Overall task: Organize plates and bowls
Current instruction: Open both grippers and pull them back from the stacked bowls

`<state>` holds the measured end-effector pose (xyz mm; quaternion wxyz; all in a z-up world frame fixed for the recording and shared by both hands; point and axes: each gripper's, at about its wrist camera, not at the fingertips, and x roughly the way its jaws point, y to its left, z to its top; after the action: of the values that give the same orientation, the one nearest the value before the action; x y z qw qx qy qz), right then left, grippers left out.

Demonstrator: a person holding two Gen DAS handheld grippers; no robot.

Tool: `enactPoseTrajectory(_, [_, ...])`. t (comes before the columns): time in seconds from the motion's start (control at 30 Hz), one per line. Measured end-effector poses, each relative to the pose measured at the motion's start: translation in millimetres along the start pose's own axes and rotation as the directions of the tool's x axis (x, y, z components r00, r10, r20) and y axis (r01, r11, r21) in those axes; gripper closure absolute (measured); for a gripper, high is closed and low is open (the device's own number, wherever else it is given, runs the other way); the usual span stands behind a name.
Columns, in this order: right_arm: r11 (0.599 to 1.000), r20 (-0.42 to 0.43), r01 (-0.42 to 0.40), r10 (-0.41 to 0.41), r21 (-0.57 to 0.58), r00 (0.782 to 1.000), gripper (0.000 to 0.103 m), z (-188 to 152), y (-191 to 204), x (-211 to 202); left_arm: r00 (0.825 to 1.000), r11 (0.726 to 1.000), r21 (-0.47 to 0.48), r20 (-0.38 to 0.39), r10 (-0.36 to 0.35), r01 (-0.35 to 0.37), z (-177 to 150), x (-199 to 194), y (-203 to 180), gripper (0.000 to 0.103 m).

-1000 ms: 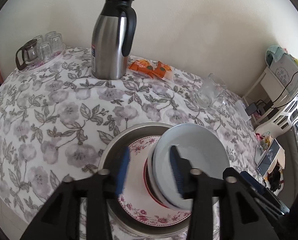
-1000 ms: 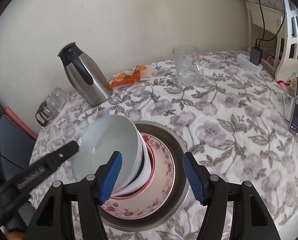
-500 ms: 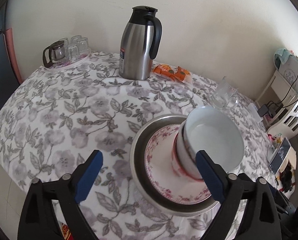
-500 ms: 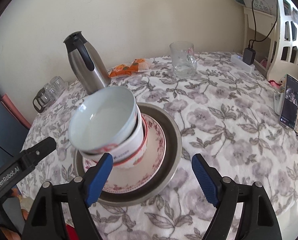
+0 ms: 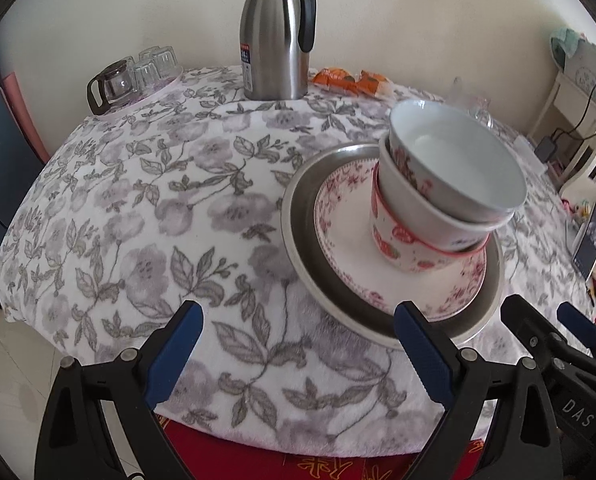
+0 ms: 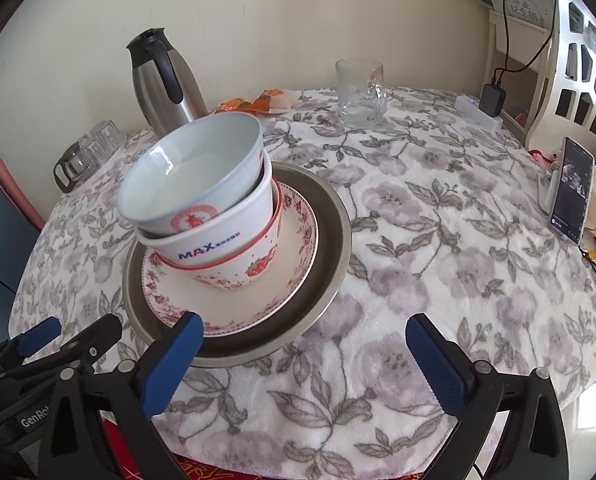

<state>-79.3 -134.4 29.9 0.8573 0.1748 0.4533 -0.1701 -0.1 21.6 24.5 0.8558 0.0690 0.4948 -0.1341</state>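
Observation:
Three nested bowls stand on a floral plate (image 5: 337, 236) inside a metal plate (image 5: 294, 216). The top white bowl (image 5: 457, 160) leans in a middle white bowl (image 5: 413, 204), which sits in a strawberry bowl (image 5: 397, 248). My left gripper (image 5: 298, 344) is open over the tablecloth, in front of and left of the stack, holding nothing. In the right wrist view the top bowl (image 6: 194, 168) tilts to the left on the same stack. My right gripper (image 6: 303, 356) hangs near the metal plate's front rim (image 6: 329, 248); its jaws are opening and hold nothing.
A steel thermos (image 5: 276, 32), a tray of glass cups (image 5: 138, 76) and orange snack packets (image 5: 349, 80) stand at the table's back. A glass mug (image 6: 359, 94), a power strip (image 6: 477, 112) and a propped phone (image 6: 573, 196) are on the right. The table's near edge lies just below both grippers.
Both grippers have spread their jaws wide and drawn back from the bowl stack toward the near table edge. The top bowl now rests free, tilted in the stack.

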Motion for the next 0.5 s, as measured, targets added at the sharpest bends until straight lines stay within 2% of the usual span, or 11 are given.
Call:
enactPoseTrajectory(0.27, [1.000, -0.020, 0.017, -0.017, -0.022, 1.000, 0.000, -10, 1, 2, 0.999, 0.999, 0.012, 0.003, 0.036, -0.036, -6, -2, 0, 0.006])
enactPoseTrajectory(0.4, [1.000, -0.024, 0.020, -0.020, -0.021, 0.999, 0.000, -13, -1, 1, 0.995, 0.995, 0.028, 0.010, 0.096, -0.096, -8, -4, -2, 0.006])
enactPoseTrajectory(0.5, [1.000, -0.032, 0.023, -0.023, -0.020, 0.999, 0.000, -14, -1, 2, 0.993, 0.993, 0.028, 0.016, 0.115, -0.116, -9, -6, -2, 0.006])
